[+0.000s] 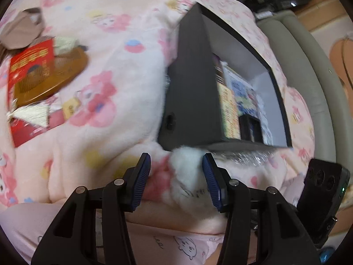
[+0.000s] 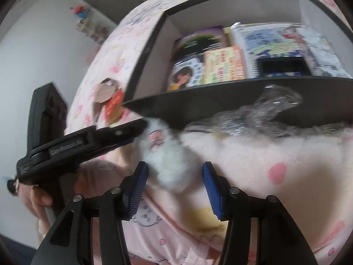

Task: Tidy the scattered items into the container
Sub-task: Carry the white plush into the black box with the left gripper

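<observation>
A black open box (image 1: pixel 192 88) lies on the pink cartoon blanket (image 1: pixel 110 22), with books and cards (image 2: pixel 225 66) inside it (image 2: pixel 198 101). A white fluffy plush (image 1: pixel 187 170) rests on the blanket just before the box's near corner. My left gripper (image 1: pixel 176 174) is open around it; the plush sits against the right-hand pad and apart from the other. In the right wrist view my right gripper (image 2: pixel 174 187) is also open. The plush (image 2: pixel 167 161) lies between its fingers, nearer the left-hand pad. The left gripper (image 2: pixel 141 127) reaches in from the left, its tips at the plush.
A red envelope (image 1: pixel 30 66), a golden round fan (image 1: pixel 61 75) with a white tassel (image 1: pixel 30 114), a small yellow charm (image 1: pixel 70 108) and a brown item (image 1: pixel 22 31) lie at the left. Crinkled clear plastic (image 2: pixel 269 108) lies along the box's front. A grey bed edge (image 1: pixel 308 77) curves at right.
</observation>
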A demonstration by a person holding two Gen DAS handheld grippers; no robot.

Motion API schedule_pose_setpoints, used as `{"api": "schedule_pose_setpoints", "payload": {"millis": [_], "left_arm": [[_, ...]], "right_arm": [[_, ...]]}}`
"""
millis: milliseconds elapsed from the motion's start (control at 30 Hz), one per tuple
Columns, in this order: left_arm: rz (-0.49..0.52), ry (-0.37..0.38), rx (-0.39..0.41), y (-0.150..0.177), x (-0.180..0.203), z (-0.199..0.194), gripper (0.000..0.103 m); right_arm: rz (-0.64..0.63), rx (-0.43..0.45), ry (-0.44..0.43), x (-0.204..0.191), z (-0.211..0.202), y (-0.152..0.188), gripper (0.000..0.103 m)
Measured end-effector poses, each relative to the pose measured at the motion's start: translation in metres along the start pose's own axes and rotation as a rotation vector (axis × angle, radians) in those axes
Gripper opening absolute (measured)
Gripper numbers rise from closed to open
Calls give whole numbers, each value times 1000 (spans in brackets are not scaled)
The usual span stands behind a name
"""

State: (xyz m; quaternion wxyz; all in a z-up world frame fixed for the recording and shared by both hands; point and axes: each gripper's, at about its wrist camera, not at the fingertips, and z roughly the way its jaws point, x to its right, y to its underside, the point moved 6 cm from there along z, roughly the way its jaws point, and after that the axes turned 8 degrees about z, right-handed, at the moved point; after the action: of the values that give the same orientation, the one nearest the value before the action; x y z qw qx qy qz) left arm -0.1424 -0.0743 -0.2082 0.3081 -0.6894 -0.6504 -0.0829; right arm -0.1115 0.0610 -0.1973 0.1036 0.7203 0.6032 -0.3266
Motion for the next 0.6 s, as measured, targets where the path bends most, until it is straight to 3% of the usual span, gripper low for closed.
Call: {"api": "schedule_pose_setpoints", "payload": {"millis": [67,167,267,333,400,467,600], "left_arm": [[28,55,-26,2,1,-3,31],[64,83,-19,5,9,-8,31],[74,148,-26,9,15,-9,31],[64,123,-26,7,17,-7,31],[41,101,-23,4,16,-4,38],[25,89,-23,3,13,-4,46],[-38,139,-58,2,7,3,49]], "right_arm": [[4,15,-10,0,-1,-1,32],[30,27,-36,6,-8,-7,28],[45,85,19,17,-22,-16,28],[60,115,63,25,-29,-20,28],[67,106,81,29,-32,-19,34],[67,84,64,31,-32,-16,45],[79,26,-30,23,-12,-13,47]]}}
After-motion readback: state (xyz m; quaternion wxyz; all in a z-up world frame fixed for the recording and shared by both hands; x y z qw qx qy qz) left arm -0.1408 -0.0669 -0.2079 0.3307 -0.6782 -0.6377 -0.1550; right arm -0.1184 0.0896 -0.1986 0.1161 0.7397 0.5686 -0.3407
